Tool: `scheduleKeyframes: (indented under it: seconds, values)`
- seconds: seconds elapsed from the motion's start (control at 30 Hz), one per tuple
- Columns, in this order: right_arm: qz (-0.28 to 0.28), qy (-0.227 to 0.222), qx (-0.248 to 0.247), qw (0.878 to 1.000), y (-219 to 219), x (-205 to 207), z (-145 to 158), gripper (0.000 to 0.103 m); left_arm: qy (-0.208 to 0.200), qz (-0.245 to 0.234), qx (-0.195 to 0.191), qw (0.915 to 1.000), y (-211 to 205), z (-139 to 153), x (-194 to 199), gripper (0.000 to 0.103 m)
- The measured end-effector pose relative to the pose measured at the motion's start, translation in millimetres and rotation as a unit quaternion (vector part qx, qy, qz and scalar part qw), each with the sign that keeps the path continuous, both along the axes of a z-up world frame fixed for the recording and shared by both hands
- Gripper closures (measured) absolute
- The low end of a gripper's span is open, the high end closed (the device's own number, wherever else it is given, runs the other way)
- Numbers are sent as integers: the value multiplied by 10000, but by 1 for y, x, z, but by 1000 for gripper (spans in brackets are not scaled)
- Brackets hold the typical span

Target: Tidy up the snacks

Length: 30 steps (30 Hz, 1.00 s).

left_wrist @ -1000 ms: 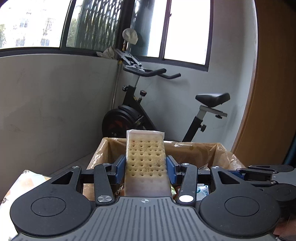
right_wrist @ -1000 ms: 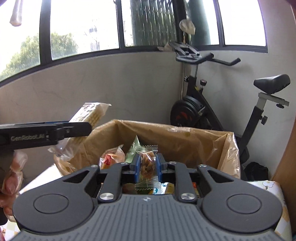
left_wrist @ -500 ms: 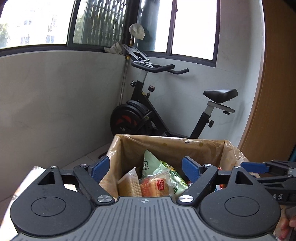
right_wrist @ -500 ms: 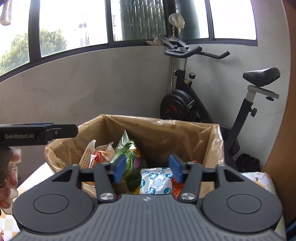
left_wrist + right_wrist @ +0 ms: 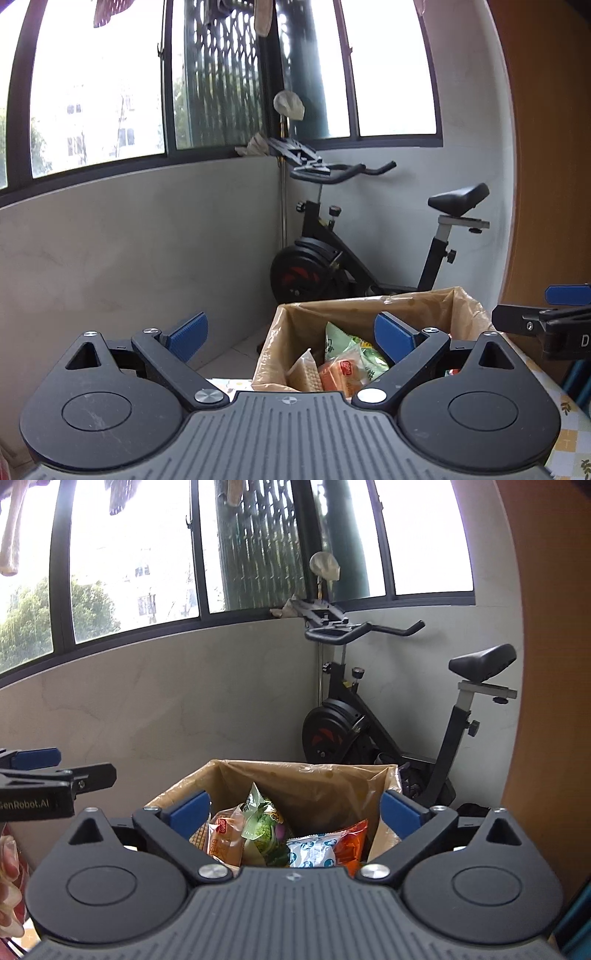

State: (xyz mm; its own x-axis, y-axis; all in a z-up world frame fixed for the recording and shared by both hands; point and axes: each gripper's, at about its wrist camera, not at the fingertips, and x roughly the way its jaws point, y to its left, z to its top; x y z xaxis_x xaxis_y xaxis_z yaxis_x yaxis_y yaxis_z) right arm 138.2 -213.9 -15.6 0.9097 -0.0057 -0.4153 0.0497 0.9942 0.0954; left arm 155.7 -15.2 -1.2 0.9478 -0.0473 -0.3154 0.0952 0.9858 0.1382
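While both tools are hovering near the lined cardboard box (image 5: 295, 779), the left gripper (image 5: 291, 334) and right gripper (image 5: 295, 812) are gaping wide, holding nothing; snack packets (image 5: 280, 842) are sitting piled inside it

Brown liner in the box (image 5: 332, 786). Inside — a green packet (image 5: 264, 830), an orange packet (image 5: 351, 843), a white packet with blue dots (image 5: 312, 853). Both tongs, left (image 5: 291, 332) and right (image 5: 295, 810), are black with blue pads. The bench (image 5: 569, 439) cloth is cream-and-yellow checked.
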Motion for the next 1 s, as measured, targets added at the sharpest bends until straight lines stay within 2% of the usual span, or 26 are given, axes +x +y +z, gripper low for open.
scheduleKeyframes:
  seconds: [0.2, 0.4, 1.0]
  values:
    - [-20, -127, 11, 9999, 2, -30, 20, 0, -168, -181, -405, 9989, 7, 16, -28, 5]
    - [-50, -57, 39, 10000, 5, -49, 26, 0, -287, -181, -485, 9982, 8, 23, -45, 5]
    - [-76, -88, -65, 9999, 10, -64, 33, 0, -84, -8, -590, 9982, 12, 18, -51, 5]
